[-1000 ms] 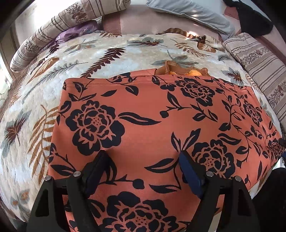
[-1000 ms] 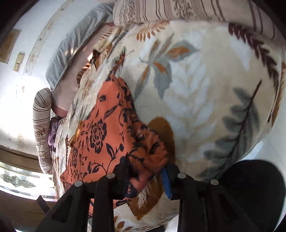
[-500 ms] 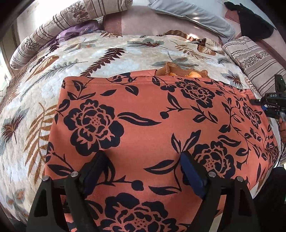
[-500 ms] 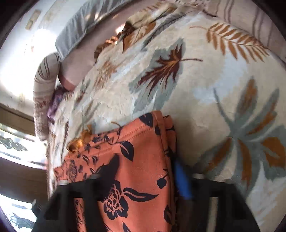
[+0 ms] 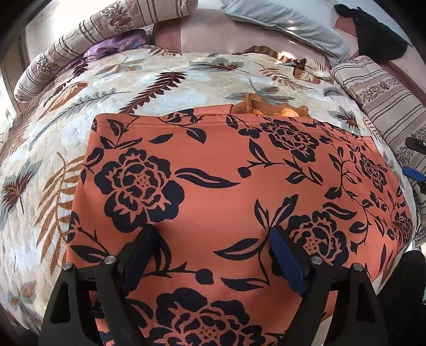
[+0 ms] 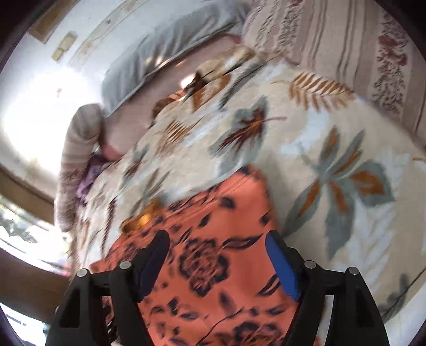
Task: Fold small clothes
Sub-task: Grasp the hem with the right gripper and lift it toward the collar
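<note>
An orange garment with black flowers (image 5: 226, 186) lies flat on the bed, its straight hem toward the pillows. My left gripper (image 5: 213, 239) is open, its fingers spread just above the cloth's near part, holding nothing. My right gripper (image 6: 217, 244) is open too, above the garment's right corner (image 6: 213, 266); the view is blurred. Its blue-padded tips show at the right edge of the left wrist view (image 5: 414, 173). A crumpled orange ribbed piece (image 5: 269, 107) pokes out behind the hem.
A leaf-print quilt (image 5: 159, 85) covers the bed. Striped bolsters (image 5: 114, 32) lie at the back left and right (image 5: 386, 101), a grey pillow (image 5: 287, 24) and a black cloth (image 5: 378, 34) at the back. A purple cloth (image 5: 111, 48) lies by the left bolster.
My right gripper let go of the garment's bunched corner, opened and swung up over the cloth. The garment now lies flat. My left gripper stayed in place, open.
</note>
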Available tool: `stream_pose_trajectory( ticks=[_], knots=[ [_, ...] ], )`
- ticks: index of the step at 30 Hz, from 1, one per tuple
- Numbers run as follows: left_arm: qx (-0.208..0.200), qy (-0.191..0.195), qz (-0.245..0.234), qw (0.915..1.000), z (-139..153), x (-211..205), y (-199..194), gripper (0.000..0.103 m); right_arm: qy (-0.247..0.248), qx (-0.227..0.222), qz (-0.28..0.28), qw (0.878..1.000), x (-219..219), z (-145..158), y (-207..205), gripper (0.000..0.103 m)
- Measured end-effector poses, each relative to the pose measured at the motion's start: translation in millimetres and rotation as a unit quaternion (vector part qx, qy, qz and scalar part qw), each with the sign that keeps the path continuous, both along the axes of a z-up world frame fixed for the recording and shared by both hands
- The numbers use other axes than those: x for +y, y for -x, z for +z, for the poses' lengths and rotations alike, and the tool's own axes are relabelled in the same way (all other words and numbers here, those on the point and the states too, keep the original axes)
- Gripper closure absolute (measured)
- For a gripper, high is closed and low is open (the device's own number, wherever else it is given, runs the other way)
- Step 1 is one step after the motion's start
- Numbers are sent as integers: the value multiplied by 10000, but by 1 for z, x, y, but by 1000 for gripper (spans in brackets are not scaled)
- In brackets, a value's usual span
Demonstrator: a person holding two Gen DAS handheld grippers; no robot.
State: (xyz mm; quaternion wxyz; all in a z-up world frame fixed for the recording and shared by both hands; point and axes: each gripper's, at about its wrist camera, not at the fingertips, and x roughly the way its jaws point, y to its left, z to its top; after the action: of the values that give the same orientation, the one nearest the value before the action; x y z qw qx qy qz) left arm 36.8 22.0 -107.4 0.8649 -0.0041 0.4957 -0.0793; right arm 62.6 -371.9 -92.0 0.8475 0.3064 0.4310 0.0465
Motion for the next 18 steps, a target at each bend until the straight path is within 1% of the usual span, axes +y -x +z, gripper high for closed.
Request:
stream_pose_trajectory(
  ticks=[2, 3, 4, 5, 6, 7, 8, 9, 10, 11, 12, 13, 14, 16, 18],
  knots=[
    [1, 92, 91, 9999, 11, 6, 7, 17, -453, 45, 609, 9971, 29, -14, 7, 25],
    [-127, 184, 239, 9995, 21, 13, 14, 17, -544, 151, 768, 9954, 38, -27, 9, 25],
    [-350, 308, 386, 9982, 32, 23, 25, 17, -428, 370, 765, 9955, 43, -42, 8, 25],
    [-520, 384, 485, 9967, 40, 33, 35, 17, -312, 626, 637, 9955, 43, -58, 8, 24],
    [-506, 362, 604, 9962, 41, 45, 44, 17, -427, 459, 543, 9966, 41, -64, 12, 24],
    [-271, 311, 743, 9964, 33, 57, 48, 18, -432, 257, 488, 9975, 40, -62, 18, 24],
    [181, 362, 840, 9956, 15, 71, 50, 35, -394, 257, 523, 9975, 41, -61, 18, 24],
    [500, 491, 893, 9935, -4, 85, 55, 53, -342, 251, 558, 9975, 41, -60, 18, 24],
    [226, 584, 817, 9947, -2, 93, 64, 56, -346, 261, 562, 9975, 41, -60, 18, 24],
    [264, 375, 912, 9948, 3, 97, 69, 55, -368, 270, 548, 9975, 40, -60, 18, 24],
    [411, 475, 1063, 9923, 5, 105, 72, 55, -391, 280, 548, 9973, 40, -59, 19, 24],
    [497, 786, 1193, 9885, 7, 114, 75, 55, -431, 278, 548, 9972, 38, -59, 19, 24],
    [558, 905, 1314, 9856, 9, 120, 77, 55, -480, 259, 545, 9970, 37, -59, 20, 24],
    [492, 815, 1396, 9856, 18, 125, 76, 56, -544, 202, 553, 9968, 36, -63, 20, 24],
    [325, 885, 1302, 9870, 28, 127, 65, 55, -545, 164, 565, 9968, 37, -63, 21, 24]
  ],
)
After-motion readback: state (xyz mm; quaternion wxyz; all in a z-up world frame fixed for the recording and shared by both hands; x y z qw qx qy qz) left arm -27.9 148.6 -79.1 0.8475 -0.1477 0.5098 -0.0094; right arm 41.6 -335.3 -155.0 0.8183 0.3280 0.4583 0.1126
